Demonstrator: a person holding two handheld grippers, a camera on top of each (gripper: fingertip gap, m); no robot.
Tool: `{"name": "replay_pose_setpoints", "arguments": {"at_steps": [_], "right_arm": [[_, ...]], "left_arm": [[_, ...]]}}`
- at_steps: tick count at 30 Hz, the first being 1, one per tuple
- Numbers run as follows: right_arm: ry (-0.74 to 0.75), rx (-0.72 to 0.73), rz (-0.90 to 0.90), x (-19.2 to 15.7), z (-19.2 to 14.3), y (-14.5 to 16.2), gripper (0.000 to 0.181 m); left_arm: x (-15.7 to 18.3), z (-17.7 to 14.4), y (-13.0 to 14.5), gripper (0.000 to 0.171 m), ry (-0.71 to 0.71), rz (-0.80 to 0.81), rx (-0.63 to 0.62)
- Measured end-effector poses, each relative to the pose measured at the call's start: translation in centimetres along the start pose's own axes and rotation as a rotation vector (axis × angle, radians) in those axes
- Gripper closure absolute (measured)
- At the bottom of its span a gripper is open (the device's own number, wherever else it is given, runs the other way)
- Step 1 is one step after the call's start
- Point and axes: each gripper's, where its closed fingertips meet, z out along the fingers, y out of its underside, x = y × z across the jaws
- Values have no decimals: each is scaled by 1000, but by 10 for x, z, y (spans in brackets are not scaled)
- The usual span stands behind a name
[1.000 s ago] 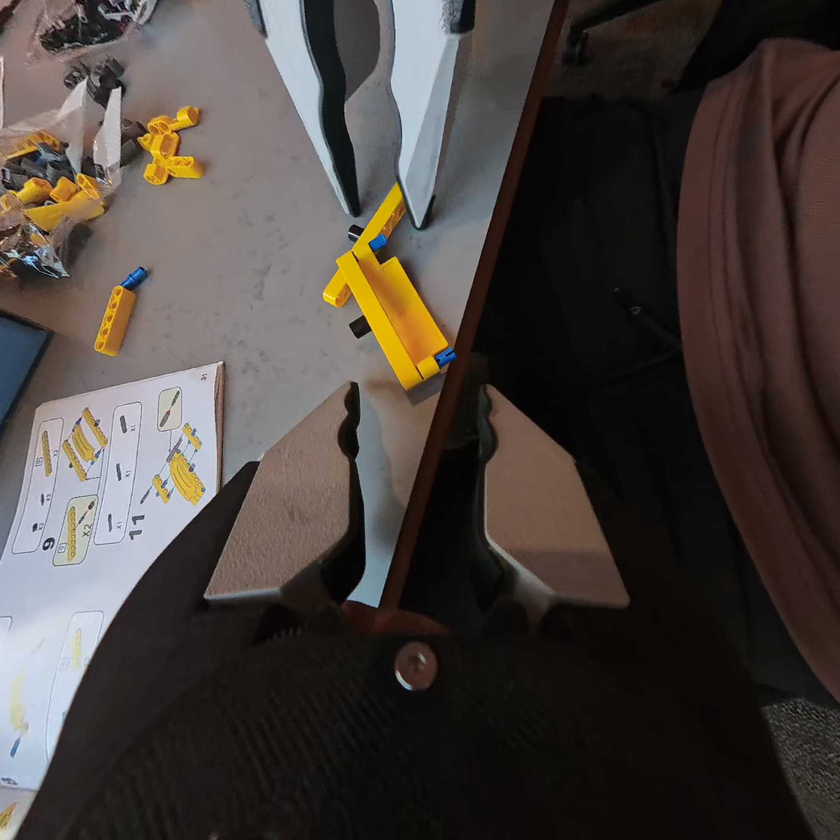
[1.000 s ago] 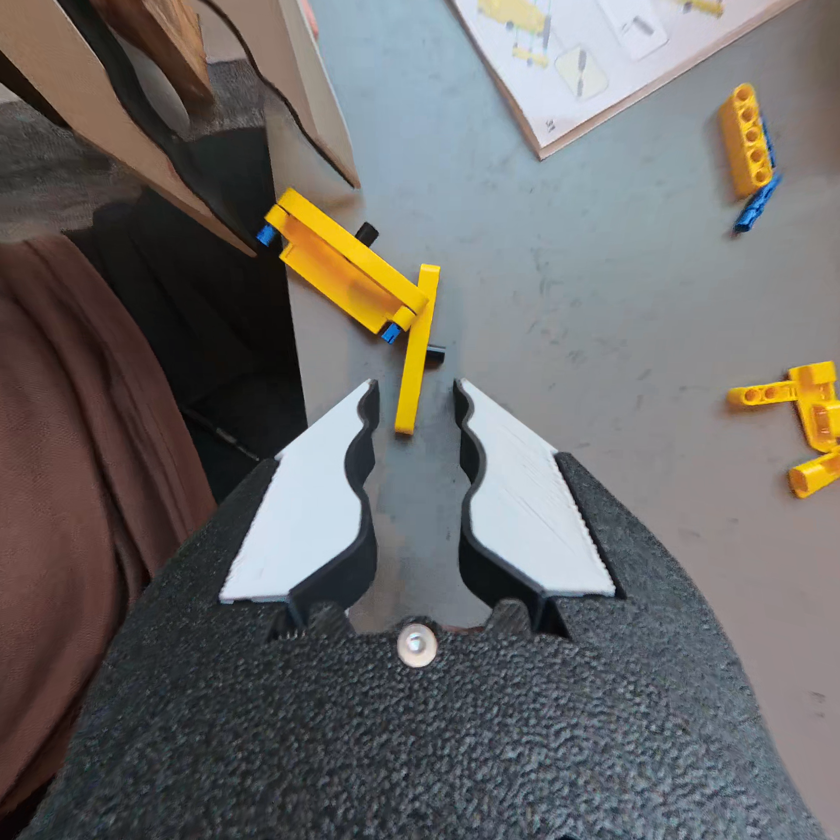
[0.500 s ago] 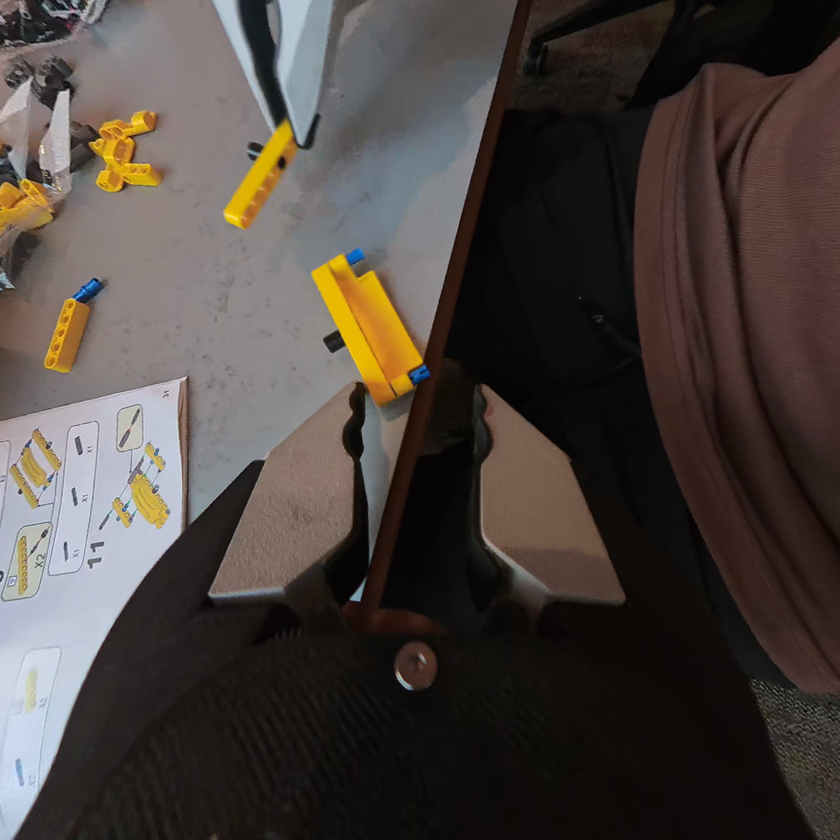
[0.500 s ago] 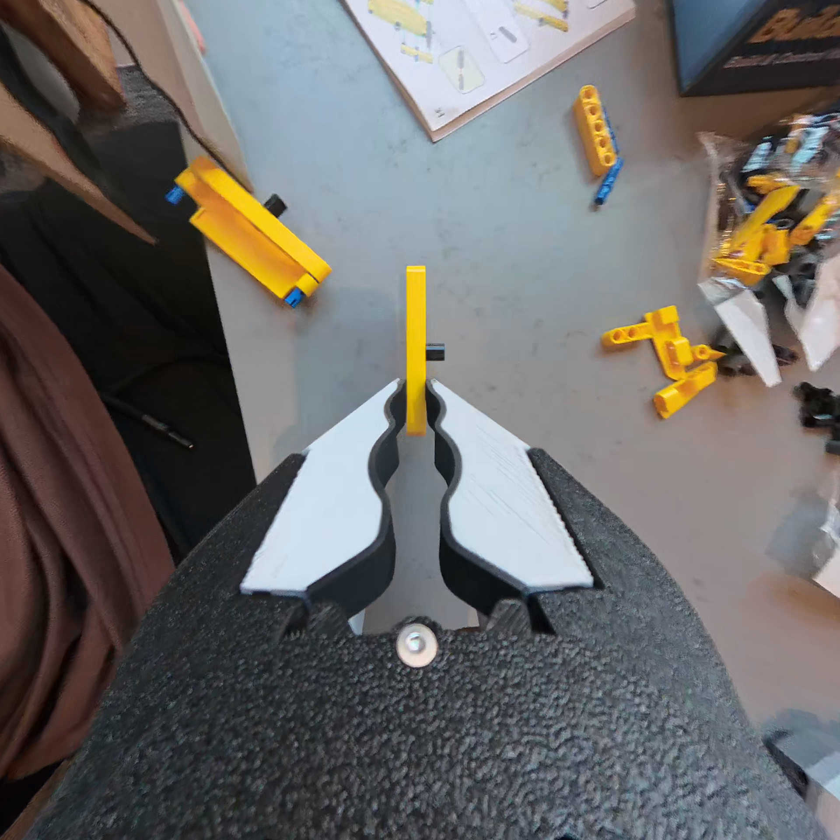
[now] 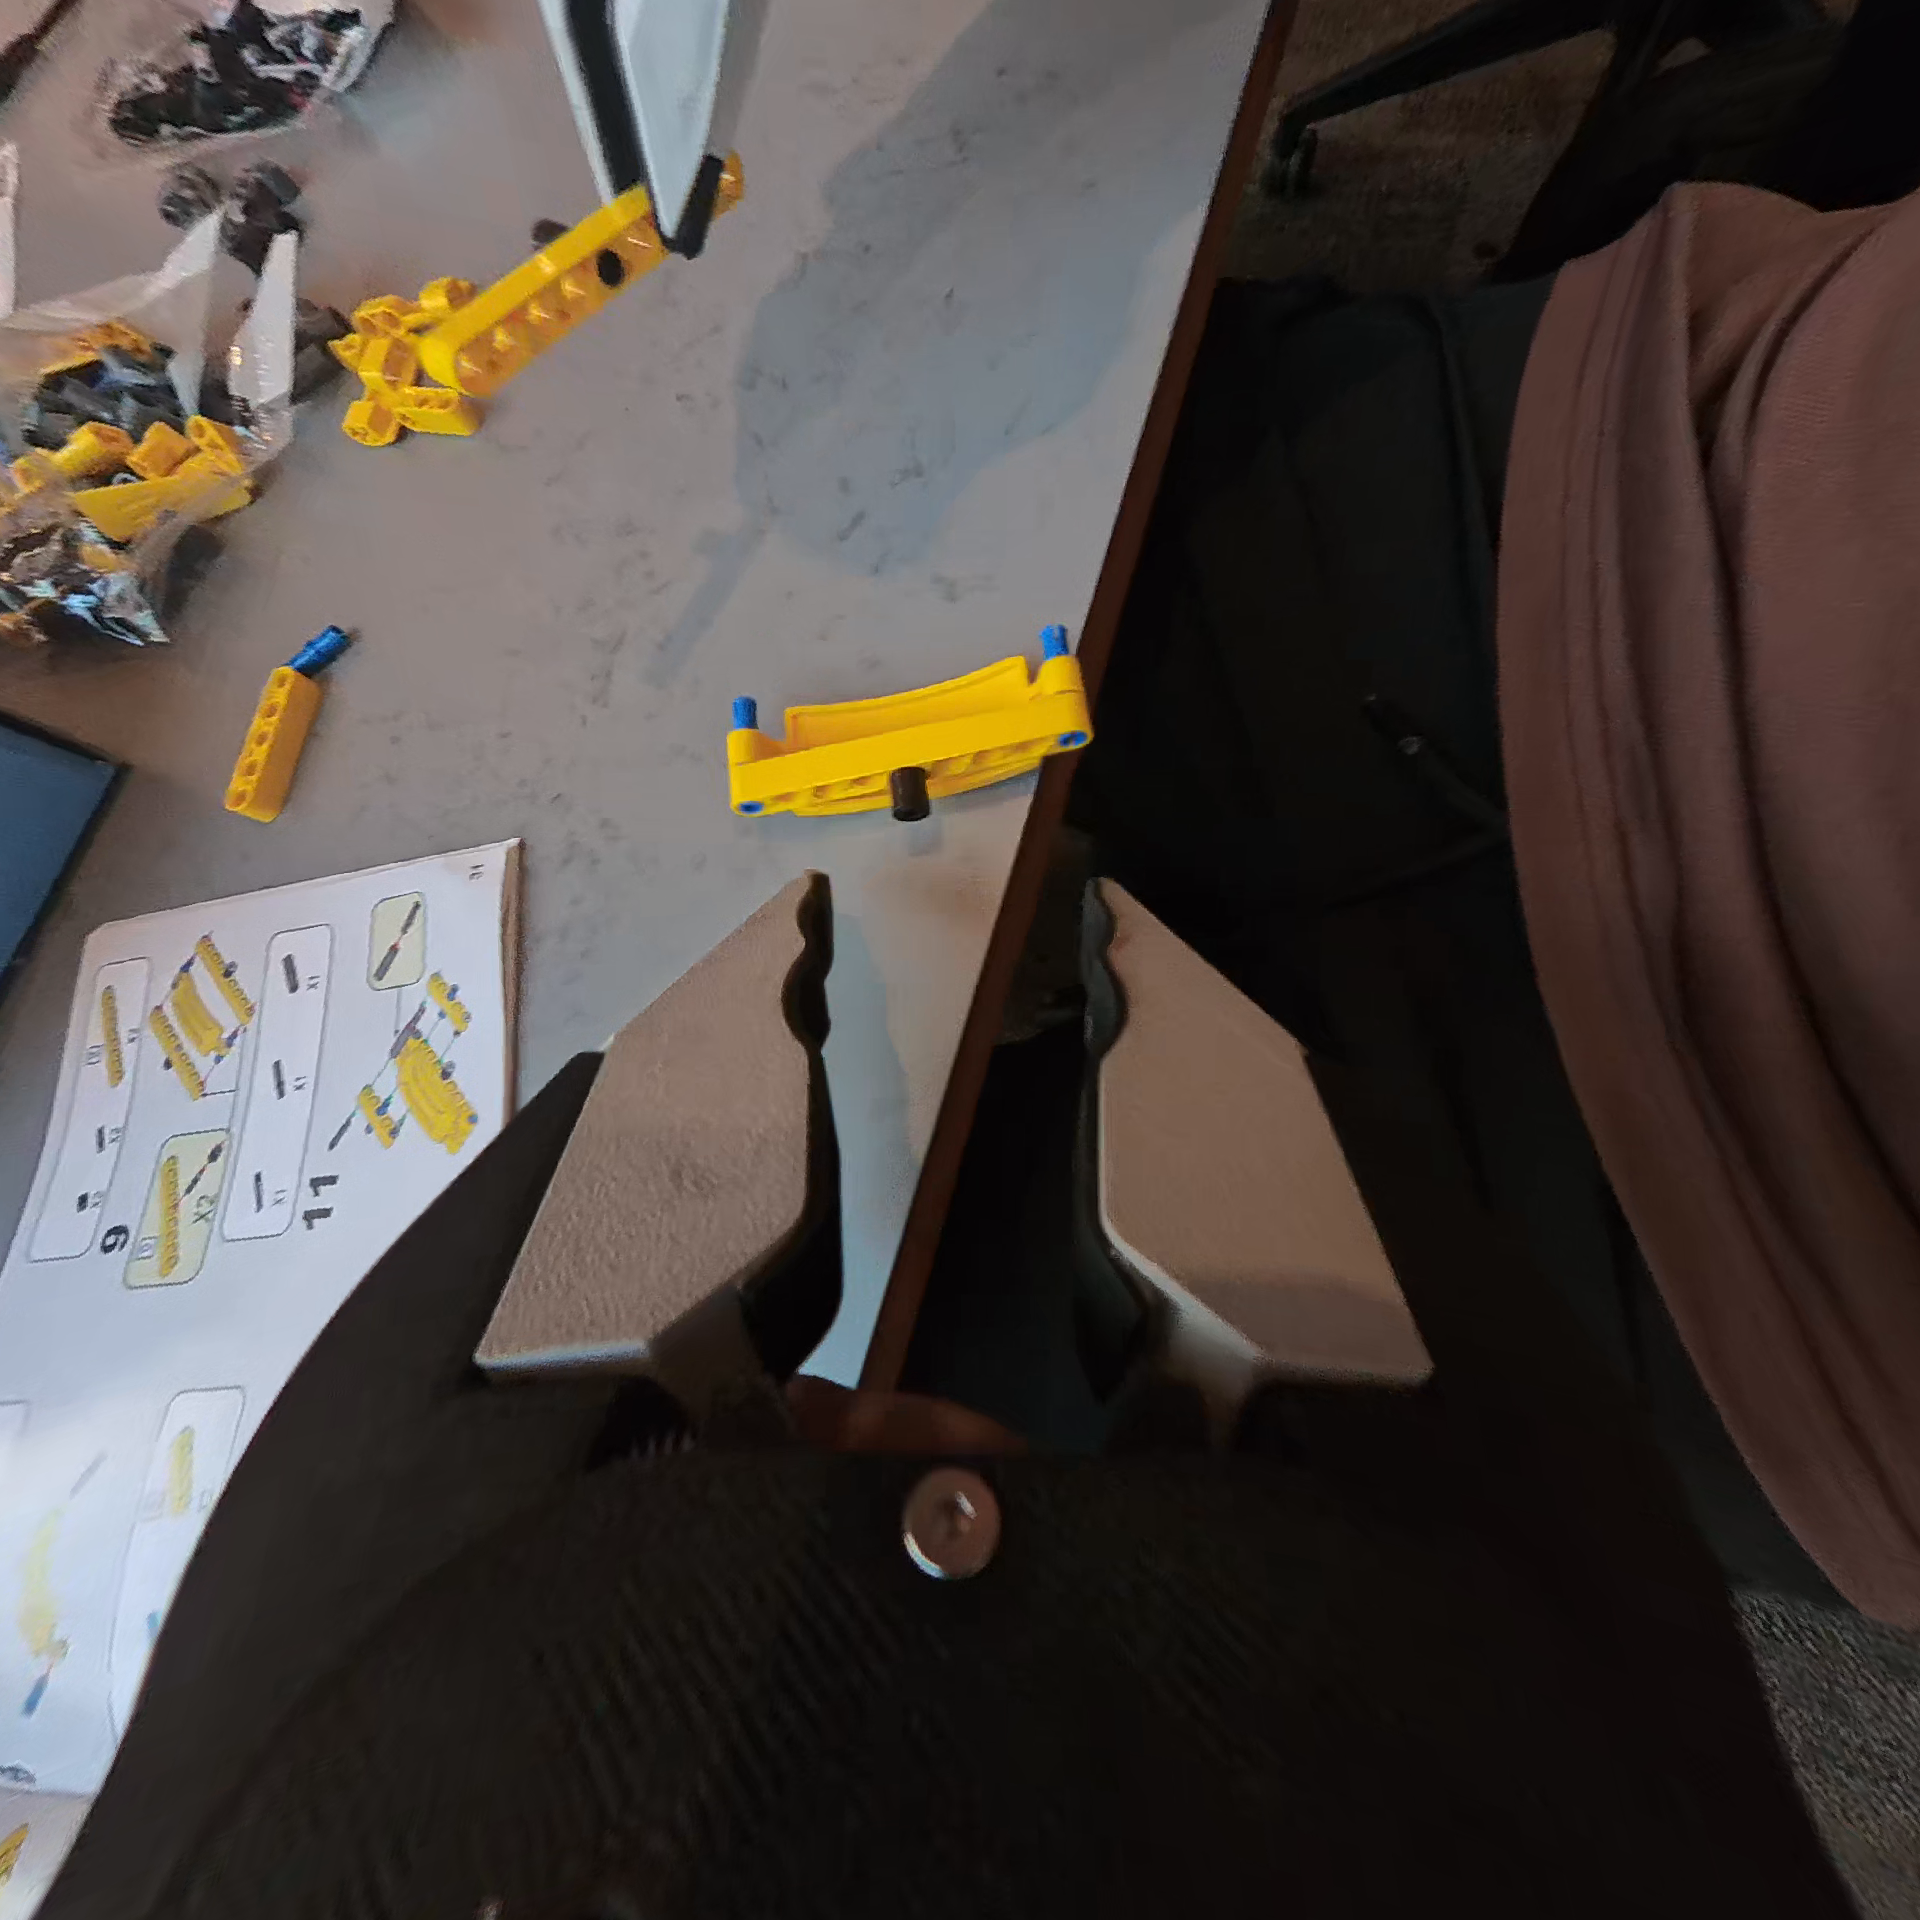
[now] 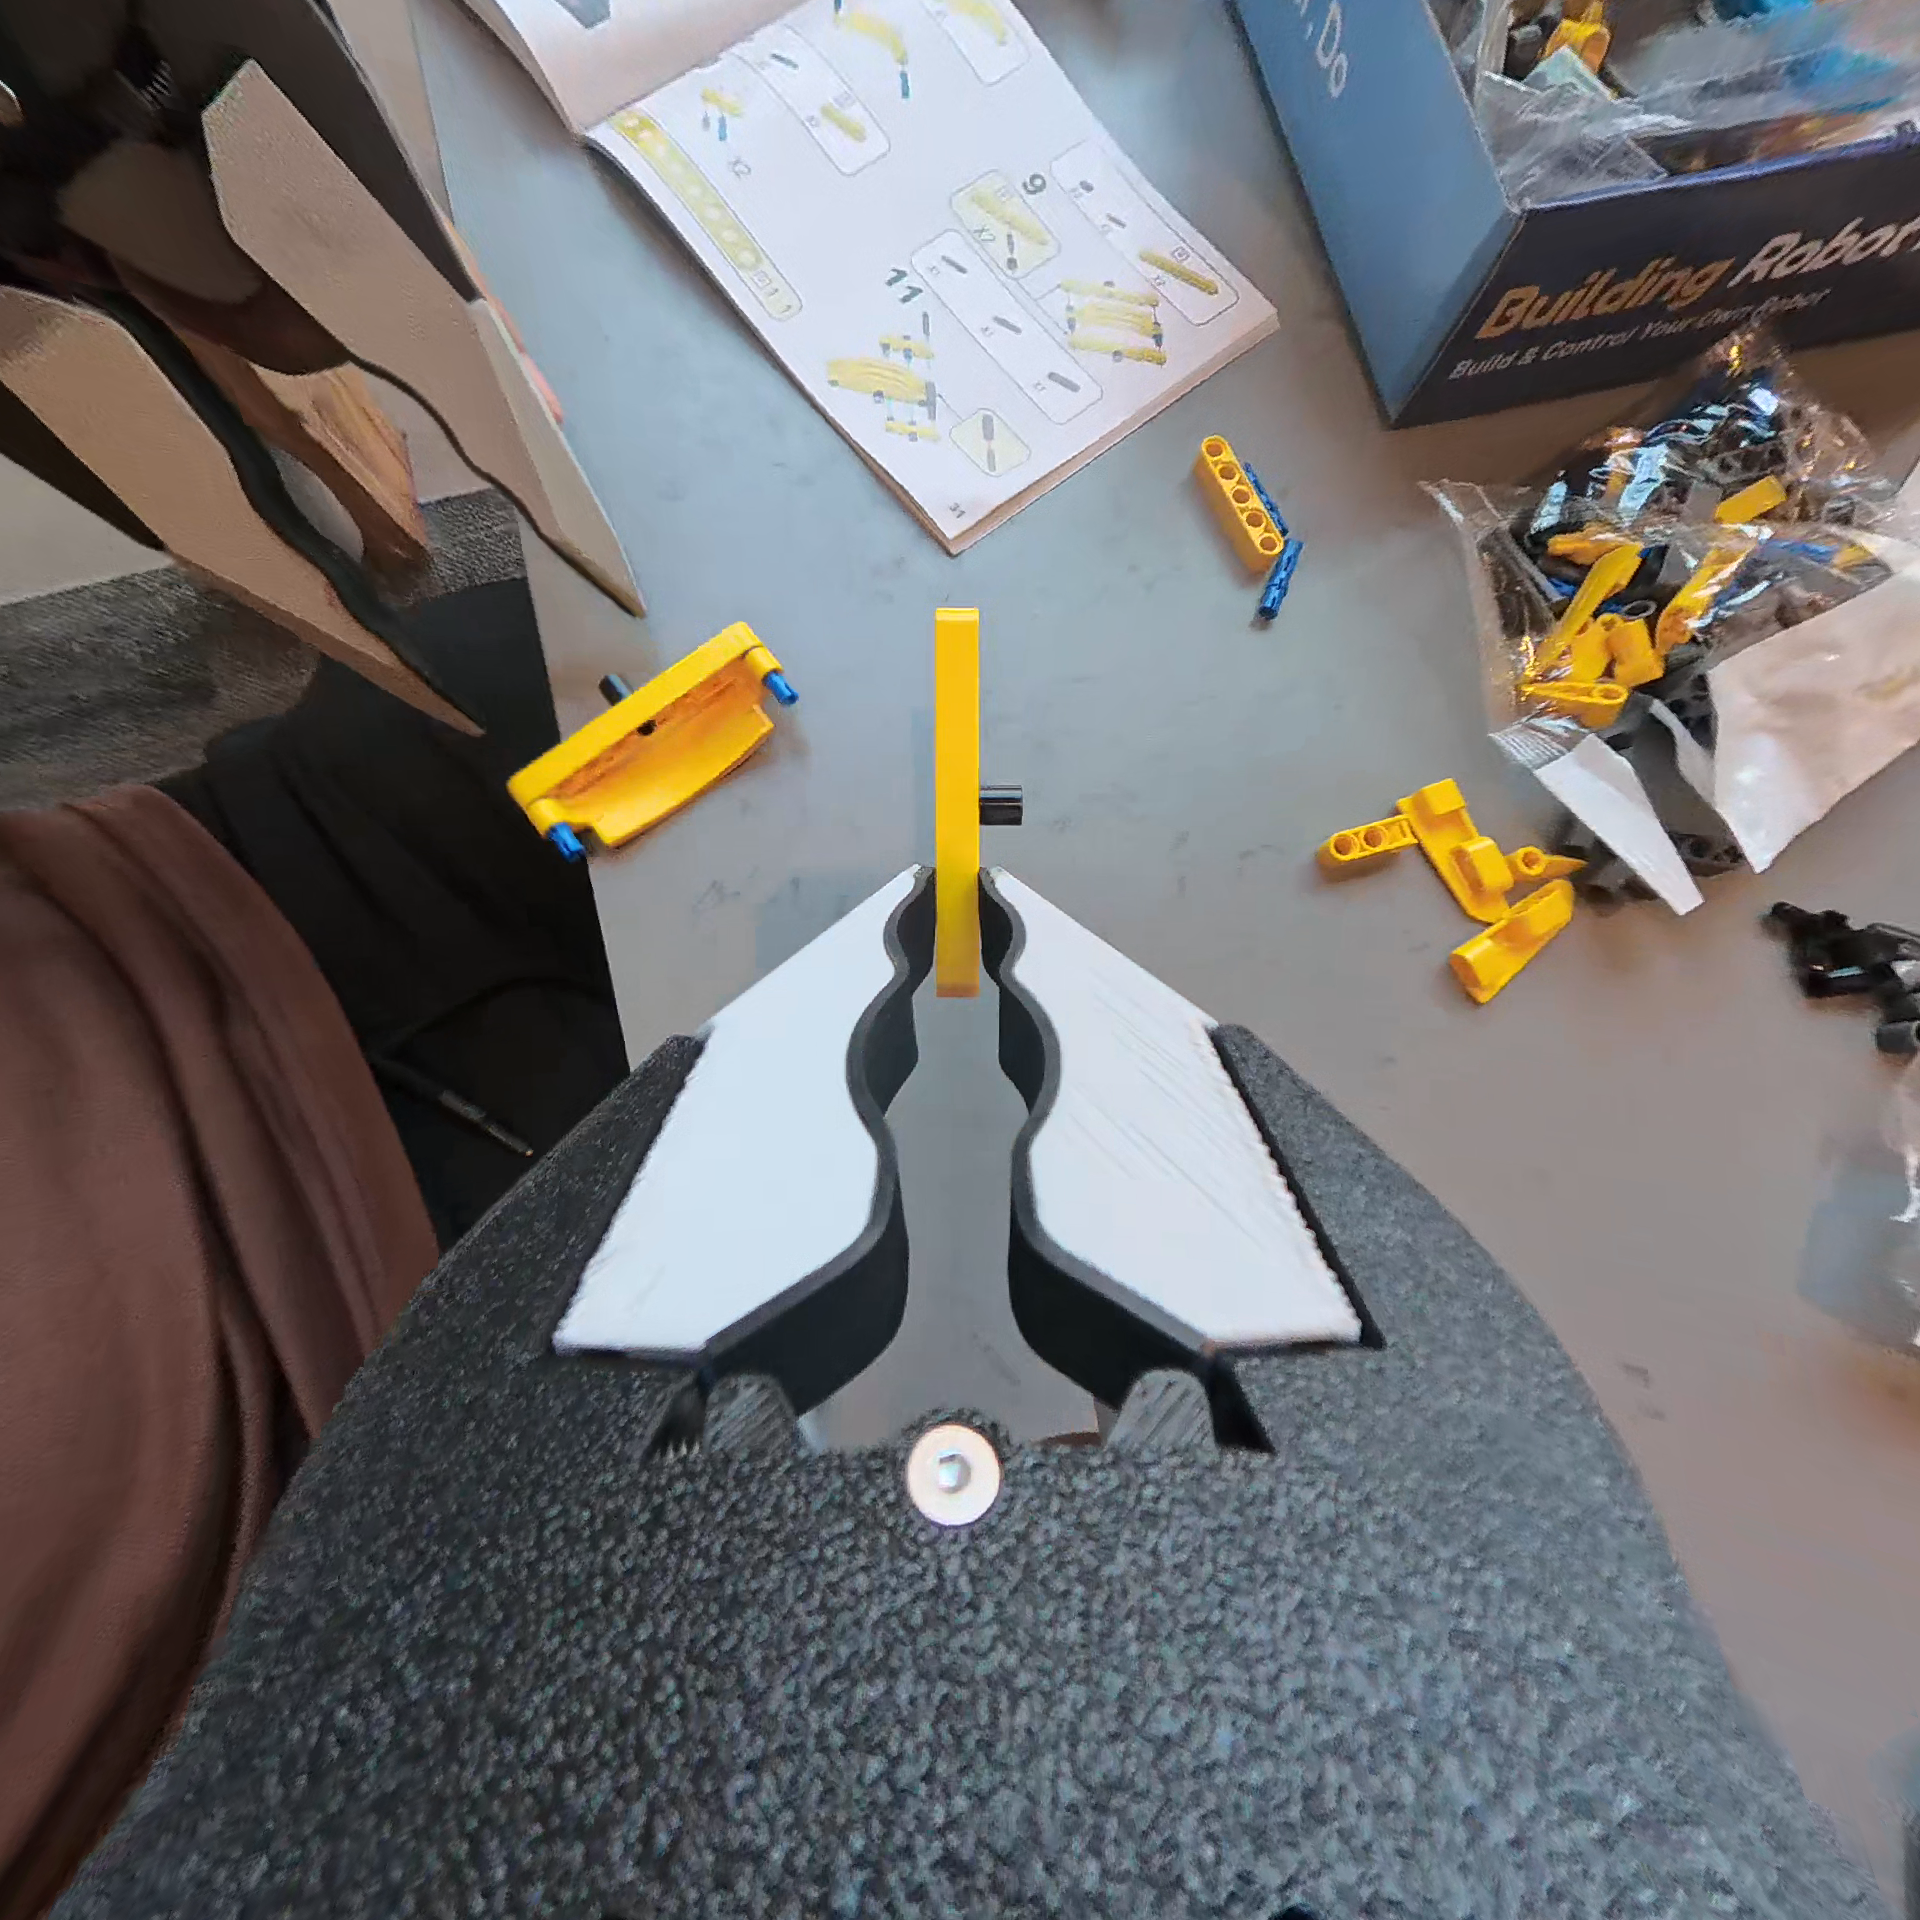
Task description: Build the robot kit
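My right gripper is shut on a long yellow holed beam with a black pin on its side, held above the grey table. The beam also shows in the left wrist view, pinched by the right gripper's fingers. A yellow curved panel assembly with blue pins and a black pin lies at the table's edge, also in the right wrist view. My left gripper is open and empty, straddling the table edge just short of that assembly.
An open instruction booklet lies on the table. A short yellow beam with a blue pin, loose yellow connectors, a torn bag of parts and a blue box lie around. A person's brown clothing is beside the table.
My right gripper shut on the long yellow beam, lifted it off the table and carried it away from the panel assembly. The assembly has turned on the table. My left gripper stayed open.
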Motion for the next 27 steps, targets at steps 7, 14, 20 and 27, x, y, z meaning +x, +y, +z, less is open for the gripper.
{"name": "replay_pose_setpoints", "arguments": {"at_steps": [7, 14, 20, 27], "right_arm": [[-27, 1, 94, -2, 7, 2, 174], [-93, -25, 169, -17, 16, 5, 174], [-49, -121, 102, -18, 25, 21, 174], [-91, -155, 107, -25, 33, 30, 174]], "left_arm": [[-15, 5, 2, 124, -79, -18, -19], [-12, 5, 2, 124, -63, -14, -23], [-22, 1, 1, 124, -87, -80, 0], [-22, 3, -14, 140, -146, 30, 1]]}}
